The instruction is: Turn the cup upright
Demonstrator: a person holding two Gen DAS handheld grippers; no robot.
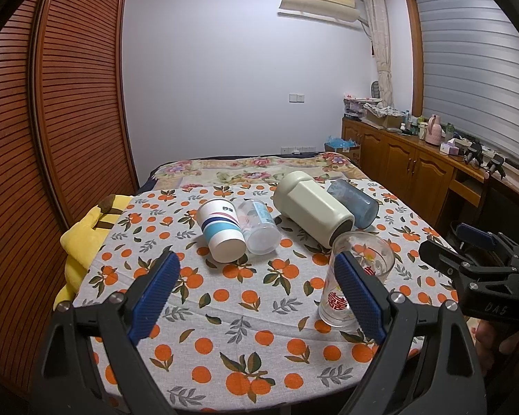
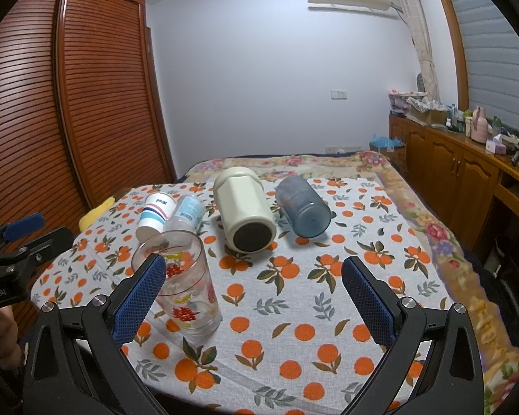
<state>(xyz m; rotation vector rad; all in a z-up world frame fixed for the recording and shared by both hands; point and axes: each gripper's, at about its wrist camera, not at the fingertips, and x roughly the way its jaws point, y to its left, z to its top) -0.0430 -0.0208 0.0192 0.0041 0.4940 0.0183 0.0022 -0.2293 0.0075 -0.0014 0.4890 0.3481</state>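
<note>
A clear glass cup (image 1: 358, 280) with red print stands upright on the orange-patterned cloth (image 1: 245, 311); it also shows in the right wrist view (image 2: 187, 287). Behind it several cups lie on their sides: a striped paper cup (image 1: 219, 230), a clear plastic cup (image 1: 259, 226), a cream tumbler (image 1: 311, 212) and a blue cup (image 1: 354, 202). My left gripper (image 1: 256, 287) is open and empty, its right finger (image 1: 358, 294) in front of the glass. My right gripper (image 2: 254, 290) is open and empty, the glass beside its left finger (image 2: 140, 299).
The cloth covers a board on a bed (image 2: 429, 228). A yellow plush (image 1: 83, 238) lies at the left edge. A wooden wardrobe (image 1: 52, 103) stands left, a cabinet (image 1: 415, 162) with clutter right. The other gripper's body (image 1: 481, 276) shows at right.
</note>
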